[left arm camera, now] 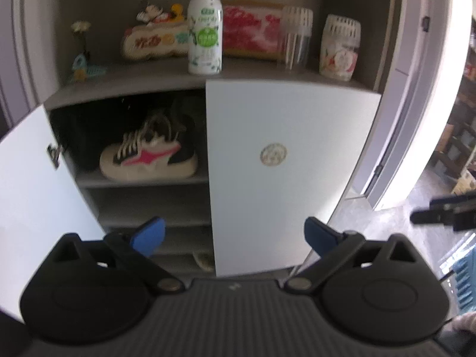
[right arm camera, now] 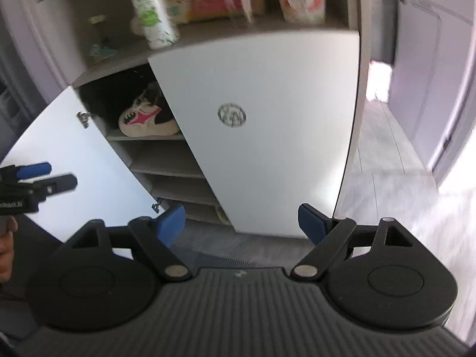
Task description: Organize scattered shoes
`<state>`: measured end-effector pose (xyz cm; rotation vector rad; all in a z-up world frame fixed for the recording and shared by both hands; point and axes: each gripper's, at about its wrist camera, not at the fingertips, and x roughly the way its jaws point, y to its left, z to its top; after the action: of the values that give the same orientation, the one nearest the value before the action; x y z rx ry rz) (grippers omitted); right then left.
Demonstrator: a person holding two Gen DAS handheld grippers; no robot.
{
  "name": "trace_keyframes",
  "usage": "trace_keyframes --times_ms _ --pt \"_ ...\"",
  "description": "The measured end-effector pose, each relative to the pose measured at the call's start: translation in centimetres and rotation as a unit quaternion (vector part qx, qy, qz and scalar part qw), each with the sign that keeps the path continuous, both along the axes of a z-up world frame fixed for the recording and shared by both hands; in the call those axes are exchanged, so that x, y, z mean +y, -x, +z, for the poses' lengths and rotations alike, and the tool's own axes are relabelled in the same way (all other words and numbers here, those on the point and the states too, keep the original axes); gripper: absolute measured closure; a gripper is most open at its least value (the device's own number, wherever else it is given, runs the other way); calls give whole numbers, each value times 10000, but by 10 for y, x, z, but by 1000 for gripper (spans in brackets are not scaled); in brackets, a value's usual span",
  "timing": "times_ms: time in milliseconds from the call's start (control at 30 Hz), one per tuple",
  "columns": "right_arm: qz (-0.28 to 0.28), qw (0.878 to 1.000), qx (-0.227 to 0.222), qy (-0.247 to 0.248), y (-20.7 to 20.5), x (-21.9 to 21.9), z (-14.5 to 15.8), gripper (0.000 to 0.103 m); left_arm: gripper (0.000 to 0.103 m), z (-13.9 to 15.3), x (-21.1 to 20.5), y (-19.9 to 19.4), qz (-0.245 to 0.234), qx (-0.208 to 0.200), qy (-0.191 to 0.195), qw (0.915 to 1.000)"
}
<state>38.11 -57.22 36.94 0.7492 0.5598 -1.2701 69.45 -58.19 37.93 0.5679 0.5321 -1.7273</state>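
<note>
A: Starting at the left of the left wrist view, what do you see?

B: The cabinet's left door (left arm camera: 26, 178) swung open. Just right of it, on the top inner shelf (left arm camera: 142, 180), lies one sneaker (left arm camera: 148, 154), white with a pink star. The lower shelves look bare, save a small pale thing at the bottom that I cannot make out. Further right, the other door (left arm camera: 285, 163) is closed.

A: And the grippers?

B: The left gripper (left arm camera: 235, 233) is spread wide, nothing between its pads. The right gripper (right arm camera: 242, 223) likewise, released and empty, low in its own frame facing the closed door.

A: Progress, then?

B: I'd judge one shoe stowed. No loose shoes show in either view, so what remains I cannot tell.
</note>
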Motion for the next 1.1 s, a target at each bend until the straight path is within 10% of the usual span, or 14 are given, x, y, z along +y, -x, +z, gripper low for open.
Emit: trace_keyframes --times_ms 267,567,1100 --pt "-442 9970 -638 -9 -33 -33 -26 18 2 1 -51 -20 -651 196 920 9934" --pt "-1007 9903 -957 67 -29 -62 -34 18 2 -17 -143 -16 -1066 -130 589 9925" --pt "-3661 9299 -336 117 -25 18 3 18 9 -60 -257 -7 -2591 -56 519 9644"
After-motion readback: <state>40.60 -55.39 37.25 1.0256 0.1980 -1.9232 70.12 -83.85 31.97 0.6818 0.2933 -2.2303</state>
